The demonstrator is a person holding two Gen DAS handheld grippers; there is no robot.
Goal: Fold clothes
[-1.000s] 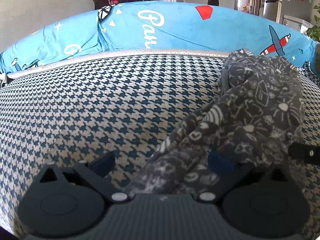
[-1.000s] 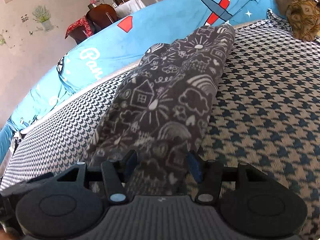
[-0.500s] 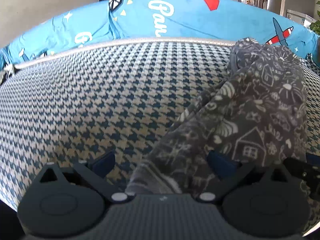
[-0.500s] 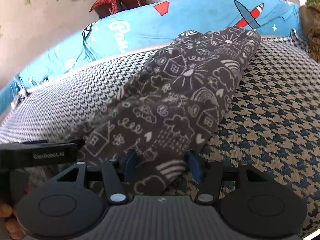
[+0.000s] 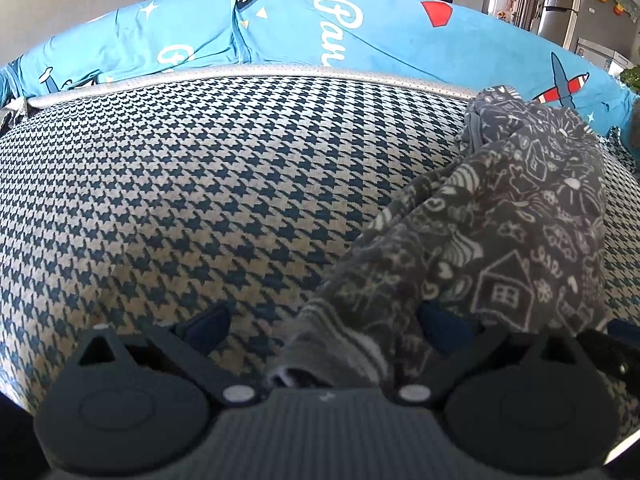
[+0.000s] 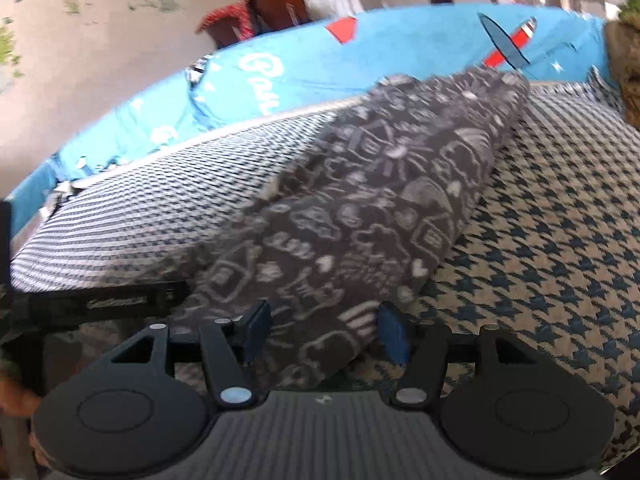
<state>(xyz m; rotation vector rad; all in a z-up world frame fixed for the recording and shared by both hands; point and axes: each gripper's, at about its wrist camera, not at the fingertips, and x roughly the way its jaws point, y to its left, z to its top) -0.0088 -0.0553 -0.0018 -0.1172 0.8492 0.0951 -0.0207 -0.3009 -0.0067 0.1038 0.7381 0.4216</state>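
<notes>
Clothes here come down to one dark garment (image 5: 500,240) printed with little white houses and suns, lying in a long rumpled roll on the houndstooth cushion (image 5: 200,180), its far end near the blue printed cover (image 5: 300,36) behind. Going left to right: the left gripper (image 5: 324,324) has its jaws standing wide apart, the striped cuff end of the garment lying between them and against the right-hand finger (image 5: 444,324), while the left-hand finger sits over bare cushion, so nothing is pinched there. The right gripper (image 6: 320,330) straddles the near end of the same roll, its jaws opening, cloth between them but with a gap showing at the right pad. My worry is that the fabric is bunched in several layers, so a close from either side could catch only the top layer, or the whole wad, and drag the roll crooked instead of giving a clean fold; with both tools so near each other they could also bump. Hard to judge: the right view is smeared with motion, the garment's edges are lost in the folds, and the brown bundle (image 6: 624,64) at the far right is cut off.
</notes>
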